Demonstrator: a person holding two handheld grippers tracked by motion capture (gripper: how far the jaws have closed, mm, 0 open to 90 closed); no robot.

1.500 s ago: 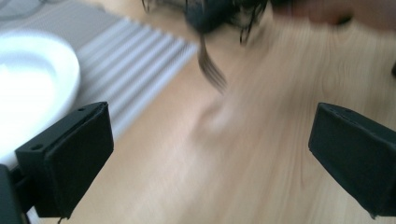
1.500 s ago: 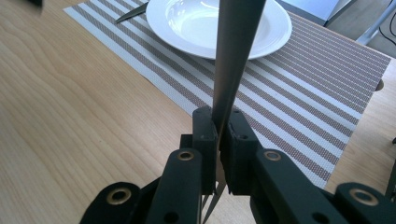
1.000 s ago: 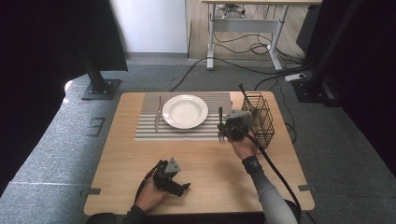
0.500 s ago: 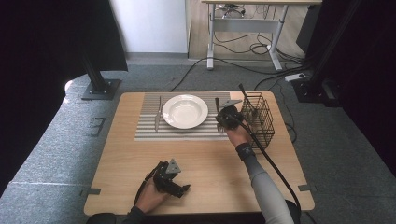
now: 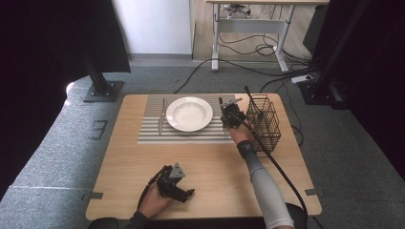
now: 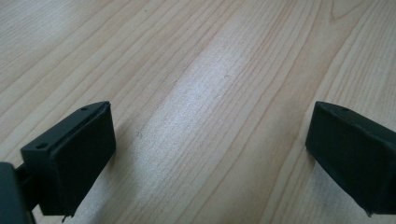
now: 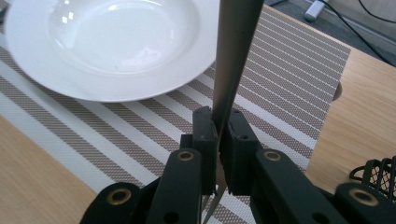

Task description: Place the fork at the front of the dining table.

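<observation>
My right gripper hovers over the right edge of the striped placemat, just right of the white plate. It is shut on a metal utensil, seemingly a fork, gripped part-way along its handle. In the right gripper view the jaws pinch the handle, which rises past the plate over the placemat. A knife-like utensil lies on the mat left of the plate. My left gripper rests open near the table's front edge; its fingers stand wide apart over bare wood.
A black wire basket stands on the table right of the right gripper, and its corner shows in the right gripper view. The right gripper's cable trails back along the forearm. Bare wooden tabletop lies between both hands.
The right gripper has carried the utensil from in front of the basket left and farther away, to beside the plate. The left gripper has stayed put.
</observation>
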